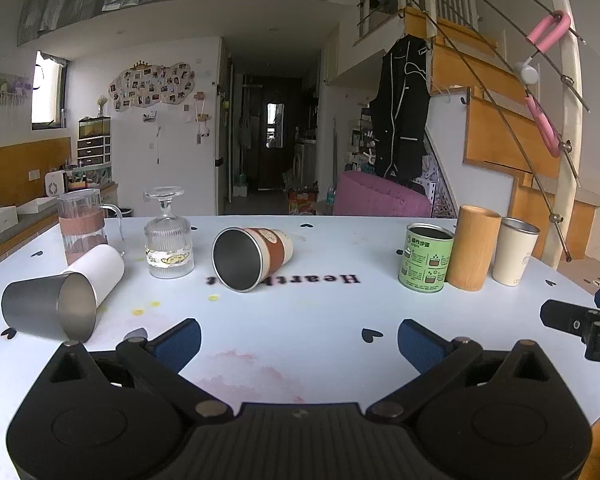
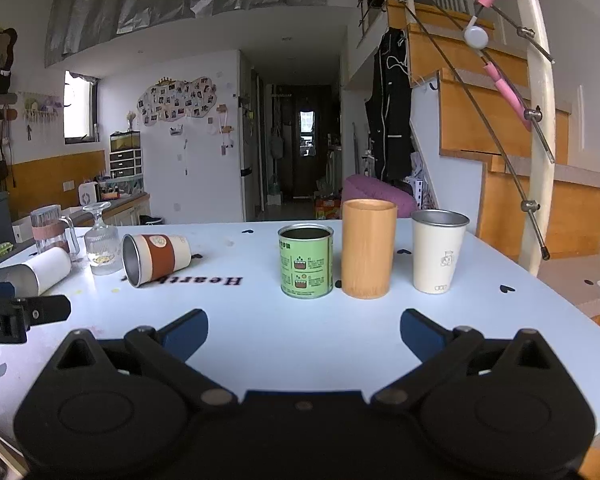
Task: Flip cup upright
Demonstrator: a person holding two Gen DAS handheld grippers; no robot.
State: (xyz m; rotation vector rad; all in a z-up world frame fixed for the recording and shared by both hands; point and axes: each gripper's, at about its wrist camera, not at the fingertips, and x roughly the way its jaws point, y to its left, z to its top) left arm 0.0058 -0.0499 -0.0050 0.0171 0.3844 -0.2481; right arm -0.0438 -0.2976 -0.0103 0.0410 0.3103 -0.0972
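Observation:
A cream cup with a brown band (image 1: 256, 258) lies on its side mid-table, its steel mouth facing me; it also shows in the right wrist view (image 2: 154, 258). A white cup (image 1: 100, 270) and a grey steel cup (image 1: 48, 310) lie on their sides at the left. My left gripper (image 1: 299, 342) is open and empty, low over the table in front of the brown-band cup. My right gripper (image 2: 304, 334) is open and empty, in front of the green can (image 2: 306, 262).
Upright at the right stand the green can (image 1: 424, 258), a bamboo cup (image 1: 474, 246) and a cream steel cup (image 1: 514, 252). At the left are a glass mug (image 1: 82, 224) and an upside-down stemmed glass (image 1: 168, 236). The light blue table (image 1: 300, 308) ends close behind them.

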